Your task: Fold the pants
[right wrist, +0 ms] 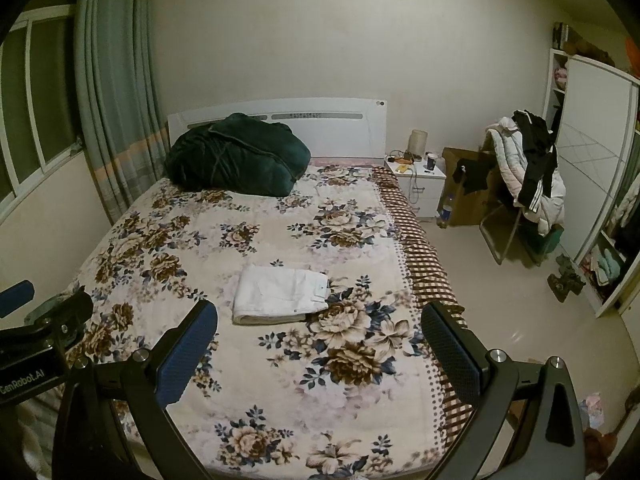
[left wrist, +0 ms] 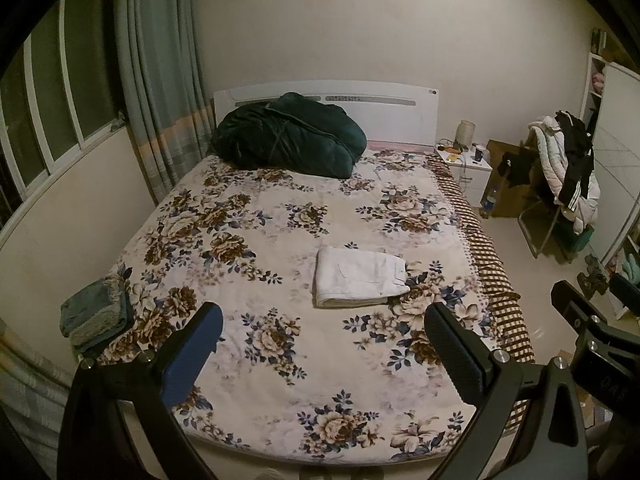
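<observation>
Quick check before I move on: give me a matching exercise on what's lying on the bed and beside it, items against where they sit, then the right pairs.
Items:
1. white pants
2. dark green quilt
3. grey-green folded cloth
4. white jacket

Places:
A. bundled against the headboard
B. draped over the chair
C. folded, middle of the bed
D. bed's near left corner

Pairs: 1-C, 2-A, 3-D, 4-B.

The left gripper and right gripper are open and empty.

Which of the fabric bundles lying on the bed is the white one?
The white folded pants near the middle of the bed. The big heap by the headboard is a dark green blanket, and the small stack at the left edge is grey-green towels.
</observation>
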The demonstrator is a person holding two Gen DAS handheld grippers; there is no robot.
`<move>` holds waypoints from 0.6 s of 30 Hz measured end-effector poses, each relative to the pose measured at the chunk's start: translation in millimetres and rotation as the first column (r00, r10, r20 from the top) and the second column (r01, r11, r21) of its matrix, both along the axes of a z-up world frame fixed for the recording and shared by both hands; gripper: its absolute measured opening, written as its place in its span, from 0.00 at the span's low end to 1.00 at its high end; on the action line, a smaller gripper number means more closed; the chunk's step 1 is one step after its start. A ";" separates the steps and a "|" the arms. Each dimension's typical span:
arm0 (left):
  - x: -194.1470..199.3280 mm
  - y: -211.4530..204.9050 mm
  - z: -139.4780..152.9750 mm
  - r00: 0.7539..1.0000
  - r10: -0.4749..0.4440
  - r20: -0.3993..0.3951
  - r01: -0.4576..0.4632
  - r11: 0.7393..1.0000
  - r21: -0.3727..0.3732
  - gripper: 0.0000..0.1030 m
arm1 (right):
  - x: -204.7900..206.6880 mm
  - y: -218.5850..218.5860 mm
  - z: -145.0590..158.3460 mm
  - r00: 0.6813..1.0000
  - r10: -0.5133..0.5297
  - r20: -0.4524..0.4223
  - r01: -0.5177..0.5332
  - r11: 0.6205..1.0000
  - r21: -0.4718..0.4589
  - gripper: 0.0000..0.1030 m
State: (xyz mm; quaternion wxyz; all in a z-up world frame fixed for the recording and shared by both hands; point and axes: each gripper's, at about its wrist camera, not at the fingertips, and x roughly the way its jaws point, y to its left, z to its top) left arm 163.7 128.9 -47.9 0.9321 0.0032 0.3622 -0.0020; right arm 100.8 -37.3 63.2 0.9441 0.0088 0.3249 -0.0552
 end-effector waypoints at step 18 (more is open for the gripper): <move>-3.0 -0.8 2.2 1.000 0.007 0.007 -0.007 1.000 0.003 1.00 | -0.5 -2.1 -0.1 1.000 0.005 0.002 -0.005 1.000 0.011 1.00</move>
